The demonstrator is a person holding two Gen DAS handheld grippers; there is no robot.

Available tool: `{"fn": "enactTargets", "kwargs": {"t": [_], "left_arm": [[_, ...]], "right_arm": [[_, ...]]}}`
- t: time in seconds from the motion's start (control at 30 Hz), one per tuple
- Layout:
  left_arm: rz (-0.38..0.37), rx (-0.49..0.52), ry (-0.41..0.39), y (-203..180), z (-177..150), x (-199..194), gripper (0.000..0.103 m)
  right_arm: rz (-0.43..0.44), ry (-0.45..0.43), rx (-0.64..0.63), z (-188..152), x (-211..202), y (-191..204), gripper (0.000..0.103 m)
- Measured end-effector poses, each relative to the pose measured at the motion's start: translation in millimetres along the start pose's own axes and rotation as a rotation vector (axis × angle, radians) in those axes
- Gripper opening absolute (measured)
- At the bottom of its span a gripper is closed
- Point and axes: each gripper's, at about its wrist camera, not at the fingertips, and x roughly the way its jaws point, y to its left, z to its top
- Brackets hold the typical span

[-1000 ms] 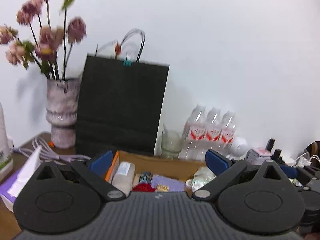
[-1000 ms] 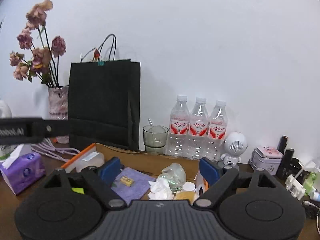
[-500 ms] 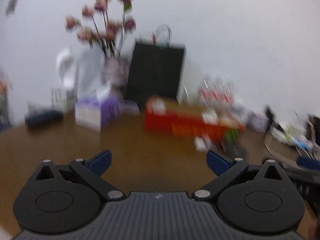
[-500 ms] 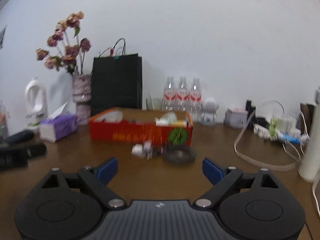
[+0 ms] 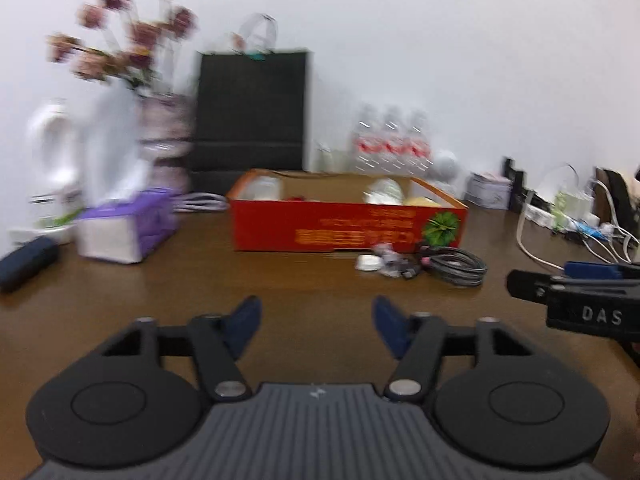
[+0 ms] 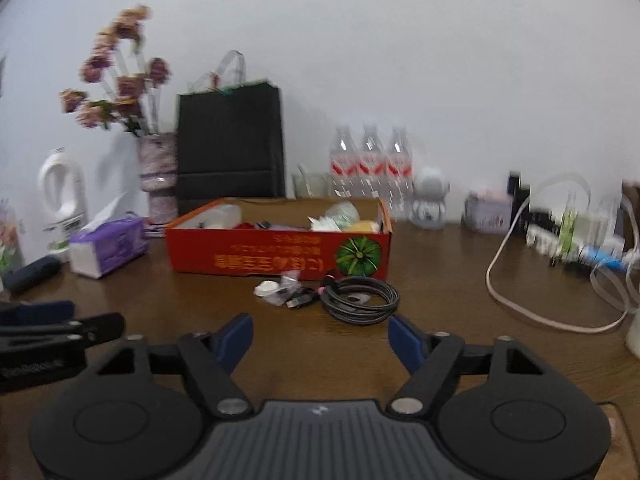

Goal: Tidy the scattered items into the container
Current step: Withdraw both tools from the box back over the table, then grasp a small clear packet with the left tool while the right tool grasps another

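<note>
A red cardboard box (image 6: 280, 256) (image 5: 344, 228) holding several small items stands mid-table. In front of it lie a coiled black cable (image 6: 360, 300) (image 5: 456, 266), a white round case (image 6: 267, 289) (image 5: 367, 263) and a small clear packet (image 6: 289, 285). My right gripper (image 6: 320, 340) is open and empty, low over the table in front of the cable. My left gripper (image 5: 316, 326) is open and empty, well short of the box. The right gripper also shows at the right edge of the left wrist view (image 5: 576, 292).
A purple tissue box (image 6: 106, 246), a vase of dried flowers (image 6: 158, 176), a black paper bag (image 6: 230, 144), three water bottles (image 6: 370, 164), a white toy robot (image 6: 430, 200) and a power strip with cables (image 6: 572, 240) line the table's back and sides.
Both grippers have pulled back from above the box to the table's near side. Both stay open and empty. The box and loose items now lie ahead.
</note>
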Motion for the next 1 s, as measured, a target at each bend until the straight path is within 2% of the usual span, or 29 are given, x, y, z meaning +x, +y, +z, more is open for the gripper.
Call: {"fn": "enactTargets", "kwargs": {"t": [0.1,0.2,0.27,0.3,0.4,0.47,0.53,0.57,0.6,0.7,0.93,1.0], "left_arm": [[-0.111,0.085,0.026,-14.9,17.1,55.4,0.054],[-0.12,0.17,0.022,-32.2,23.9,101.3,0.043],[-0.159,0.177,0.078,-41.2,28.5,128.0,0.039],[-0.173,0.173,0.121,-44.5,31.1,141.9,0.034],[-0.194,0.139,0.195,-47.9,34.5,166.9,0.032],[-0.194,0.128,0.216,-48.4,35.4,175.5,0.033],[-0.183,0.118,0.224,-47.2,36.4,178.9,0.034],[-0.186,0.111,0.235,-46.5,36.2,181.1,0.033],[-0.19,0.103,0.239,-45.2,36.2,181.5,0.031],[-0.194,0.078,0.24,-42.0,38.3,184.0,0.028],[-0.198,0.06,0.242,-34.0,39.8,182.7,0.014],[-0.191,0.068,0.241,-32.6,38.9,180.4,0.006]], "right_arm": [[0.004,0.028,0.05,12.7,35.0,-13.2,0.056],[-0.022,0.056,0.093,21.5,65.0,-24.0,0.052],[-0.017,0.08,0.102,27.0,81.1,-29.2,0.052],[-0.005,0.097,0.094,29.5,90.3,-30.8,0.051],[-0.012,0.133,0.077,34.2,113.8,-32.6,0.049],[-0.032,0.149,0.096,37.3,127.4,-36.9,0.047],[-0.049,0.179,0.106,40.8,143.2,-40.4,0.034],[-0.052,0.198,0.103,42.0,151.0,-41.4,0.024],[-0.052,0.222,0.093,42.6,159.5,-40.9,0.019],[-0.061,0.284,0.06,39.7,177.0,-37.1,0.017],[-0.041,0.28,0.032,36.8,167.5,-28.0,0.017],[-0.038,0.291,0.022,36.0,169.6,-24.6,0.018]]}}
